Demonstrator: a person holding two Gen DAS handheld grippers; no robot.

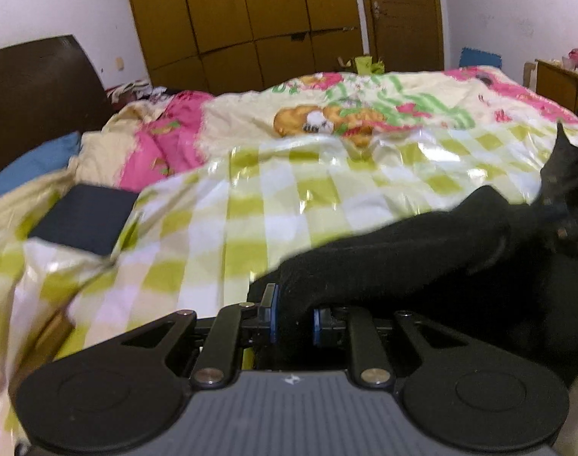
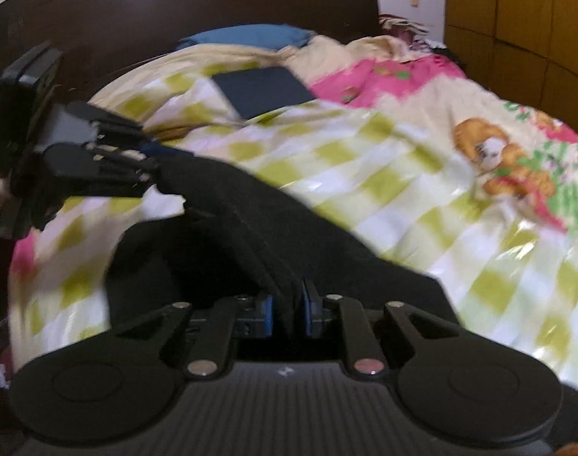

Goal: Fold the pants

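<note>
Black pants (image 1: 403, 250) hang stretched between both grippers above a bed. My left gripper (image 1: 294, 317) is shut on one edge of the pants, the black cloth pinched between its blue pads. My right gripper (image 2: 287, 313) is shut on another edge of the pants (image 2: 251, 220). In the right wrist view the left gripper (image 2: 152, 167) shows at the far left, its fingertips clamped on the cloth. In the left wrist view the right gripper (image 1: 555, 205) shows at the far right edge, also on the cloth.
A green-and-white checked sheet (image 1: 251, 209) covers the bed. A folded dark blue garment (image 1: 83, 220) lies near the pillow end; it also shows in the right wrist view (image 2: 262, 89). A dark headboard (image 2: 175, 11), a blue pillow (image 2: 247, 36) and wooden wardrobes (image 1: 270, 19) surround the bed.
</note>
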